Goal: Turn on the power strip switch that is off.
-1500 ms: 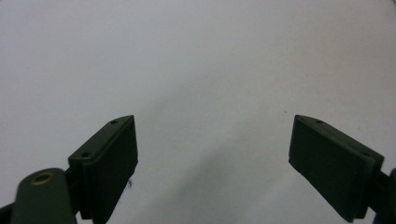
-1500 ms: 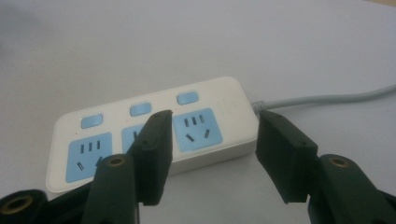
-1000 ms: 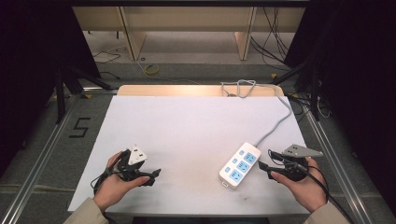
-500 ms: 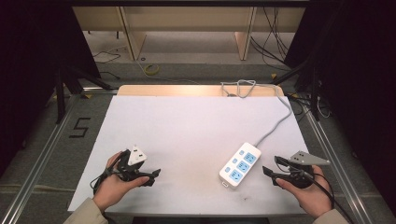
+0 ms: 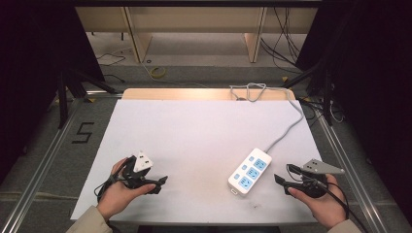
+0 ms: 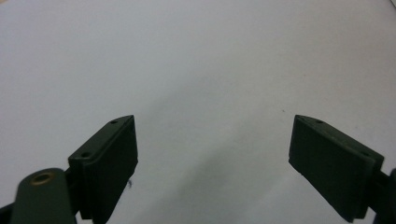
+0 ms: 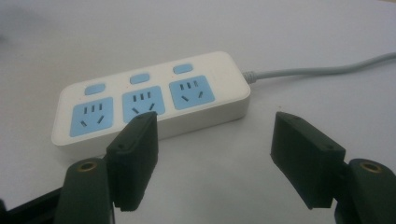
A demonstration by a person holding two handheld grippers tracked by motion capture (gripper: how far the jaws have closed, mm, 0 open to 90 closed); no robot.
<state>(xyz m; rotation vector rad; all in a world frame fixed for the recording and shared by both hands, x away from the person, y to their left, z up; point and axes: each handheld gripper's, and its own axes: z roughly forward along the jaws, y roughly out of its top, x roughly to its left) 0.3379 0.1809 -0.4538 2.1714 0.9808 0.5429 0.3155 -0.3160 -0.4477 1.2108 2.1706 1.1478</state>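
White table [image 5: 194, 131] held my power strip [image 5: 249, 171], lying slantwise, cord [image 5: 286, 128] running far-right. My left gripper [image 5: 158, 183] and right gripper [image 5: 282, 178] gaped wide, empty.

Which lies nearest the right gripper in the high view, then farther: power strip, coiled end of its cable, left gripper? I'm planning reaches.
1. power strip, just left of the right gripper.
2. left gripper, across the table's near edge.
3. coiled cable end, at the far edge.

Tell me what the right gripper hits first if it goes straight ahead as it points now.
Probably the power strip. It lies just beyond the open jaws of the right gripper, a little toward the left jaw; the gap between them is hard to judge.
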